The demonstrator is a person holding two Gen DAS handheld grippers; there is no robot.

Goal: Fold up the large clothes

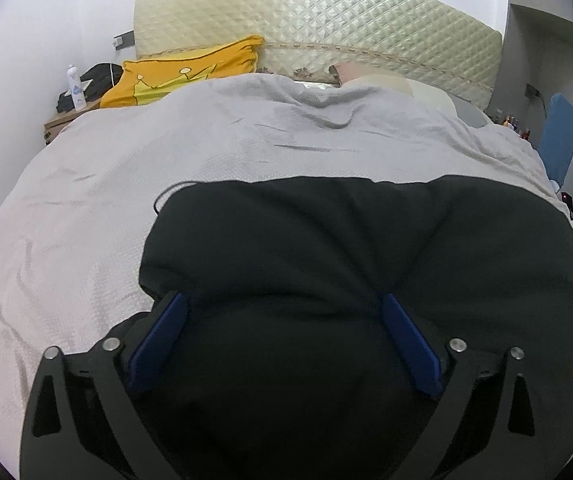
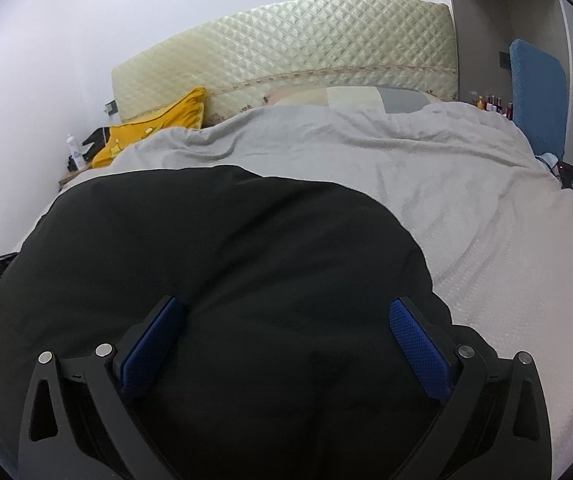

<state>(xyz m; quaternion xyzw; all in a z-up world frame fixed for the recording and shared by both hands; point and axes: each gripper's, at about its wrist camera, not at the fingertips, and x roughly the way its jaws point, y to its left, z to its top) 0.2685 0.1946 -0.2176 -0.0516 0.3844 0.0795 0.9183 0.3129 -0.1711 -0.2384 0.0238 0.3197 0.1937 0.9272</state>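
A large black garment (image 1: 346,240) lies in a folded heap on the near part of a bed under a light grey cover (image 1: 126,152). My left gripper (image 1: 282,298) is open wide just above the garment's near left part. Its blue pads (image 1: 158,344) stand on either side of a bulge of black cloth without pinching it. In the right wrist view the same garment (image 2: 206,240) fills the lower left. My right gripper (image 2: 286,302) is also open wide over its near right part, blue pads (image 2: 418,348) apart, cloth lying loose between them.
A quilted cream headboard (image 1: 318,20) and a yellow pillow (image 1: 182,72) are at the far end. A nightstand with a white bottle (image 1: 75,88) stands far left. A blue padded board (image 2: 538,92) and small bottles (image 2: 494,104) are at the right. Bare grey cover (image 2: 466,200) extends beyond the garment.
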